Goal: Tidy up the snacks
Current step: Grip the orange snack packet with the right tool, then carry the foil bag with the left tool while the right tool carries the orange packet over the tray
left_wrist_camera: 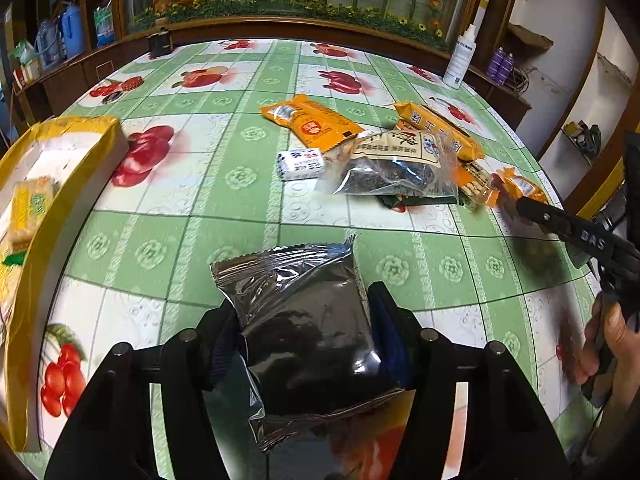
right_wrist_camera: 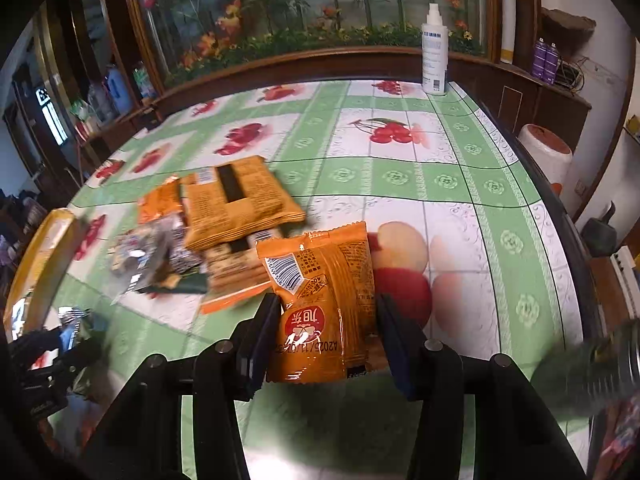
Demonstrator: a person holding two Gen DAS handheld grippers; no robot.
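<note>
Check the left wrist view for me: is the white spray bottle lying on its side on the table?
No, the white spray bottle stands upright at the far right edge of the table, behind the pile of snack packets.

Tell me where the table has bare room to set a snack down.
Bare tablecloth lies between the yellow box and the snack pile, and toward the white spray bottle on the far right. The pile itself is crowded.

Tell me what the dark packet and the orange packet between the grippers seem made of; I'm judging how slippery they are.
Dark packet: looks like metallised plastic film, glossy, with sharp silvery creases and a crimped, serrated top edge. Orange packet: printed plastic film, shiny, with glare streaks, wrinkles and a barcode. Both probably slick; exact film unclear.
</note>
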